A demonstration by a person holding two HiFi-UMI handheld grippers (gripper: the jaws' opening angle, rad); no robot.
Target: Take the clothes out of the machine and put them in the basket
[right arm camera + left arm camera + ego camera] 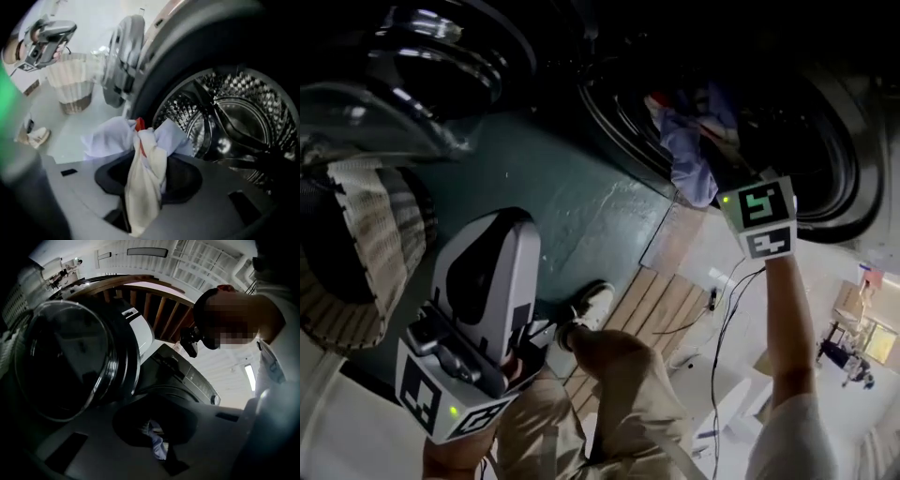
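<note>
Our right gripper [138, 211] clamps the pale blue and cream bundle of clothes [145, 150] at the steel drum's [234, 122] mouth, for carrying left to the striped woven basket [366, 253]. Our left gripper [164, 458] hangs clear, nearer; whether it pinches the pale scrap between its jaws, we cannot tell.

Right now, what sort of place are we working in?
Probably a home laundry area: a front-loading washing machine with its round door swung open, its perforated steel drum, and a woven laundry basket on the floor nearby.
</note>
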